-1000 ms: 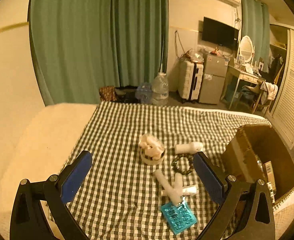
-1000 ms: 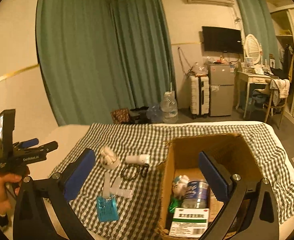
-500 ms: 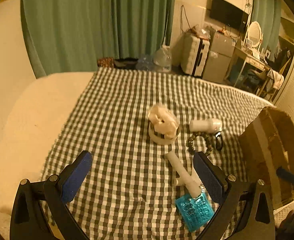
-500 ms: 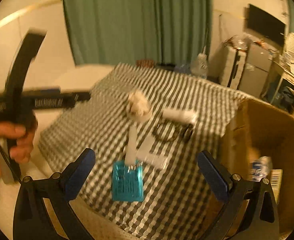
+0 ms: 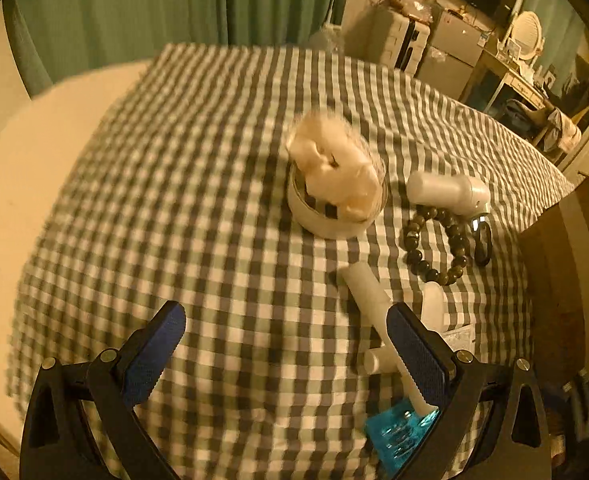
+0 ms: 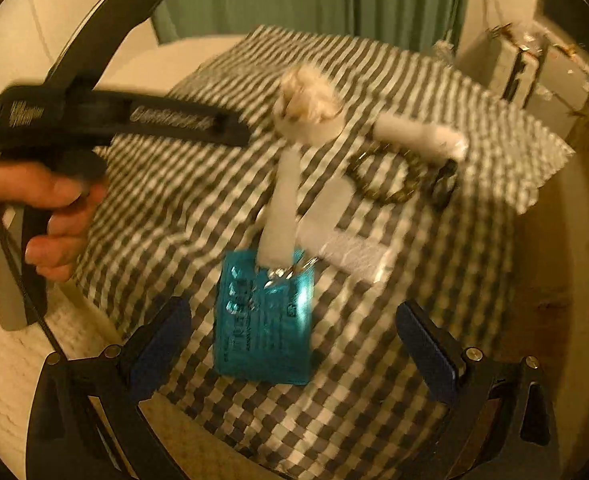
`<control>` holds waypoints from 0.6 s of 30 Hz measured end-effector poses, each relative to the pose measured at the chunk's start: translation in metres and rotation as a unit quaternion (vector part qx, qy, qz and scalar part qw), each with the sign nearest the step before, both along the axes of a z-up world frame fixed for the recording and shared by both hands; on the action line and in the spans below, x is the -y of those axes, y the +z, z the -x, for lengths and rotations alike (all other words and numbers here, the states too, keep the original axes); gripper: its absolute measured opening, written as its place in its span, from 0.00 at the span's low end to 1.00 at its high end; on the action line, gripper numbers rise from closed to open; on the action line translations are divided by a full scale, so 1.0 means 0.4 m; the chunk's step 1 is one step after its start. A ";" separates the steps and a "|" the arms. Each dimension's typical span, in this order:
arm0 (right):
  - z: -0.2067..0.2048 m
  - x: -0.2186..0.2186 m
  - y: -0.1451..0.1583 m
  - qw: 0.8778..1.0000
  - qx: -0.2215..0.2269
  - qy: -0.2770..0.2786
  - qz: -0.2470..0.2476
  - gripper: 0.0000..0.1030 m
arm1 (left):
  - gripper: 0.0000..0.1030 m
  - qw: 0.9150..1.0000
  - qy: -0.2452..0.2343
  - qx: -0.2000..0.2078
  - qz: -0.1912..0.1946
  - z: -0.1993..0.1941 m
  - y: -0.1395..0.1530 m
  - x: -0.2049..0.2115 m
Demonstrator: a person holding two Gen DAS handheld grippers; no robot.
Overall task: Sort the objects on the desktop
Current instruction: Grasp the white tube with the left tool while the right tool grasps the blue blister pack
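Your right gripper (image 6: 292, 344) hung wide open just above the blue blister pack (image 6: 263, 320) on the checkered cloth (image 6: 198, 184). Your left gripper (image 5: 284, 350), also open and empty, hovered short of the white bowl (image 5: 334, 216) heaped with pale crumpled stuff; your hand (image 6: 18, 216) held its handle level.

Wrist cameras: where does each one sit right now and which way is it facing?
Left wrist: rides the left tool, looking forward and down along its open blue pads at the checked cloth, white bowl and bead bracelet.
Right wrist: rides the right tool, open above the teal packet; the person's hand holding the left tool shows at left.
Shared: bowl, bracelet, white tubes, teal packet.
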State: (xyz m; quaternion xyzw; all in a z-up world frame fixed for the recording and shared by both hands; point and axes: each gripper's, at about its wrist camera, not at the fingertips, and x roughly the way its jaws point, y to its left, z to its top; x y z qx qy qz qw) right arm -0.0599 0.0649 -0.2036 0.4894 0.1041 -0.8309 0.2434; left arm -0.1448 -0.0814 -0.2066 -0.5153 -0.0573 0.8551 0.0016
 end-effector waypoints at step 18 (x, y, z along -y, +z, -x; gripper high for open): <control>0.052 0.055 -0.161 0.995 0.081 0.018 -0.050 1.00 | 0.82 0.997 -0.068 0.036 0.001 0.058 -0.133 -0.100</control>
